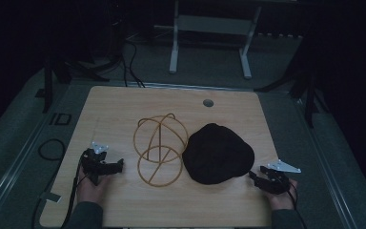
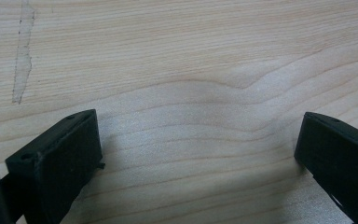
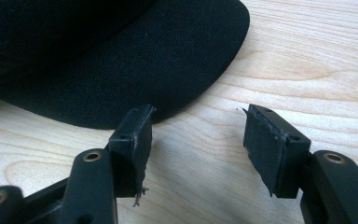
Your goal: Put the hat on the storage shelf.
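Unlabelled black cap (image 1: 218, 153), wire frame (image 1: 160, 149)

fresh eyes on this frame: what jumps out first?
The black cap lying right of centre on the wooden table, with a wire-hoop frame of golden rings just to its left. The left gripper and right gripper rest near the table's front corners, jaws open, the right one close by the cap's brim.
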A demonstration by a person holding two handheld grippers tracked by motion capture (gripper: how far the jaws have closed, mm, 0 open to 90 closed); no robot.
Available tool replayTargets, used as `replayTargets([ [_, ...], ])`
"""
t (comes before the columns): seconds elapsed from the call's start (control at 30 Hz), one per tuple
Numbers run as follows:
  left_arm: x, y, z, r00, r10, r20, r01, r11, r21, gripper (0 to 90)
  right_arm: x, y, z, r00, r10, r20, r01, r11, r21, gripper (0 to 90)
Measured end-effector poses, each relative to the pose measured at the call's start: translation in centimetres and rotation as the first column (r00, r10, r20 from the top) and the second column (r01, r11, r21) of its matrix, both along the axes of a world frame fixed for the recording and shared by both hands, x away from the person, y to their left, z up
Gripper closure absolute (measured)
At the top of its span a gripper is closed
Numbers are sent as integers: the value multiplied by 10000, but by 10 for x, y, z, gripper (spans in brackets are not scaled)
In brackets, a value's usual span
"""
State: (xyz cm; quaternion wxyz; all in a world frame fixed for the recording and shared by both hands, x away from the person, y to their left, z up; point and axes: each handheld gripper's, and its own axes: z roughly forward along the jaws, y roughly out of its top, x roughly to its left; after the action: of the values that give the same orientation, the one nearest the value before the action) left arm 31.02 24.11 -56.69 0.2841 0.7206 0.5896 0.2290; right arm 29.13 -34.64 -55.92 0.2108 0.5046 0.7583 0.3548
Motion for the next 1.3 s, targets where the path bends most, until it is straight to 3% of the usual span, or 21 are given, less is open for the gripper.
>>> replayTargets([
  [0.5, 0, 0, 0, 10000, 2, -2, -2, 10000, -14, 1, 0, 4, 0, 10000, 97, 1, -97, 9994, -337, 388],
  [0.57, 0, 0, 0, 10000, -2, -1, 2, 10000, 1, 1, 1, 4, 1, 9999, 83, -100, -85, 9997, -241, 408],
  [0.63, 0, 0, 0, 10000, -2, -2, 2, 10000, 0, 1, 2, 1, 2, 9995, 180, -267, -174, 9996, 236, 424],
  [0.73, 0, 0, 0, 10000, -2, -1, 2, 10000, 2, 1, 3, 1, 5, 9989, 261, -397, -257, 9996, 122, 428],
  [0.97, 0, 0, 0, 10000, -2, -1, 2, 10000, 1, 1, 4, 1, 21, 9987, 492, -114, -488, 9984, 302, 427],
  [1.3, 0, 0, 0, 10000, -3, -5, 3, 10000, 2, 1, 4, 11, 54, 9921, 1241, 153, -1230, 9906, -599, 426],
])
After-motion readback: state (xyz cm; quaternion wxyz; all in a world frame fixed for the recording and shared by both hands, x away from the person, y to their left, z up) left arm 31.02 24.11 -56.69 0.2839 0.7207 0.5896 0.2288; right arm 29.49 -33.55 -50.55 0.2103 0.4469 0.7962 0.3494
